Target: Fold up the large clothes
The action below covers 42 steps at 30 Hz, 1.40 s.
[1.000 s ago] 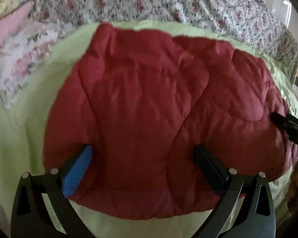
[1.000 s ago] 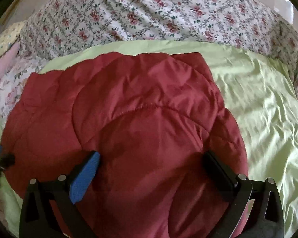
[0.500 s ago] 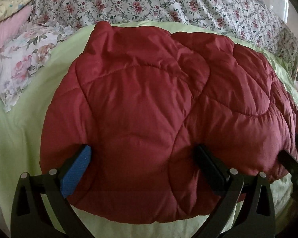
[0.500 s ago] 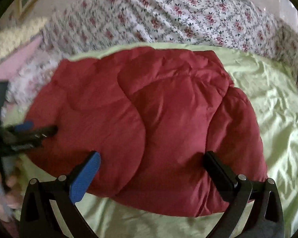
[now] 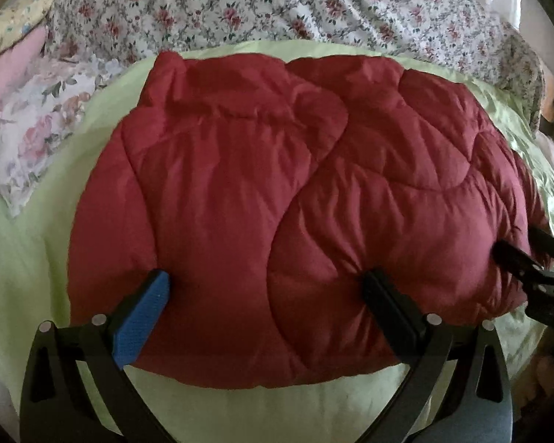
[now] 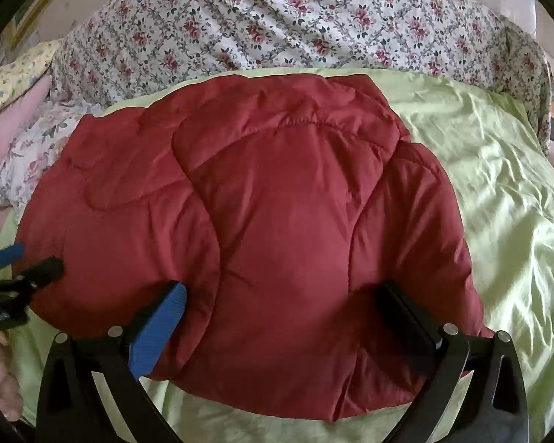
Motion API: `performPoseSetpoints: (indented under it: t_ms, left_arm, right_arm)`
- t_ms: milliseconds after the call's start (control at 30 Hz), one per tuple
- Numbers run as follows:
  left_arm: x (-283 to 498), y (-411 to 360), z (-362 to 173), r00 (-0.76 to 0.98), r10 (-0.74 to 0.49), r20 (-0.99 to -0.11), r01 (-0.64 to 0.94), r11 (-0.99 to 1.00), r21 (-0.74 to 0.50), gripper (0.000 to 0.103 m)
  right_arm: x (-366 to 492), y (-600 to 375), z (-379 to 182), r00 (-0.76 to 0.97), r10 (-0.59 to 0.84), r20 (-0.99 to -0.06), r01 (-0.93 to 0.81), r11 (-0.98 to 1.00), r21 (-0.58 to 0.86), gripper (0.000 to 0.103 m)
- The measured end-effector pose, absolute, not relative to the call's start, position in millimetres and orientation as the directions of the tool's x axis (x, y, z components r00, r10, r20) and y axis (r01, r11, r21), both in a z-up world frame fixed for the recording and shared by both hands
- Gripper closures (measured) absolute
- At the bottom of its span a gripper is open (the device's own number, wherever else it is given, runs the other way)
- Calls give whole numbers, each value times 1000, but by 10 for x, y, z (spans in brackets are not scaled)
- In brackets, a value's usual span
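Note:
A puffy dark red quilted jacket (image 5: 295, 203) lies folded into a bundle on a light green sheet (image 5: 29, 258). My left gripper (image 5: 266, 280) is open, its blue and black fingers spread wide and resting on the jacket's near left part. My right gripper (image 6: 282, 291) is also open, its fingers pressing into the near right part of the jacket (image 6: 277, 203). In each view the other gripper shows at the edge: the right gripper (image 5: 517, 258) touches the jacket's right end, and the left gripper (image 6: 29, 269) touches its left end.
A floral quilt (image 6: 277, 22) is heaped behind the jacket. Floral and pink pillows (image 5: 29, 125) lie at the left. Bare green sheet (image 6: 498, 203) stretches to the right. A hand (image 6: 3, 380) shows at the lower left of the right wrist view.
The right gripper has come back in over the jacket's right part after swinging left and pulling back. The left gripper has barely moved. Both stay open.

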State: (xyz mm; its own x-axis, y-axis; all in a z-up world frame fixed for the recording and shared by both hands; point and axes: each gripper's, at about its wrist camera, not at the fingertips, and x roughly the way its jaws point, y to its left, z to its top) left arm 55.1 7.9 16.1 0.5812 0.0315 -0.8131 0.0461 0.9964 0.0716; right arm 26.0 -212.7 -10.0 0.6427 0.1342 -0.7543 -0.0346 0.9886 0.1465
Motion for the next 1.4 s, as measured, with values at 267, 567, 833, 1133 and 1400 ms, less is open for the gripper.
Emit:
performPoseSetpoints:
  t_ms: [267,567,833,1133,1400]
  left_arm:
    - [588,170,243,583,40,-812,18,998,62,0]
    - [952,199,178,536,46,-843,25,997,71,0]
    - [1203,269,141,519,41,-854,13,998,56,0]
    - [1234,270,96,520,49,-853,16,998,67,0]
    - [1199,296,141,527,37,-849,15,998,53,0]
  right_arm:
    - [218,-2153,93,664,174,-728,-44,980,195,0]
    - [647,-2233,-36,597,168,-785,-42,983,178,0]
    - [896,-2386,-79,583,172,-794,-7,978,206,0]
    - [838,-2382,46,617,154,-771,2,980,198,1]
    - [905,-2342,-72,596,152,-788,-11,983,182,0]
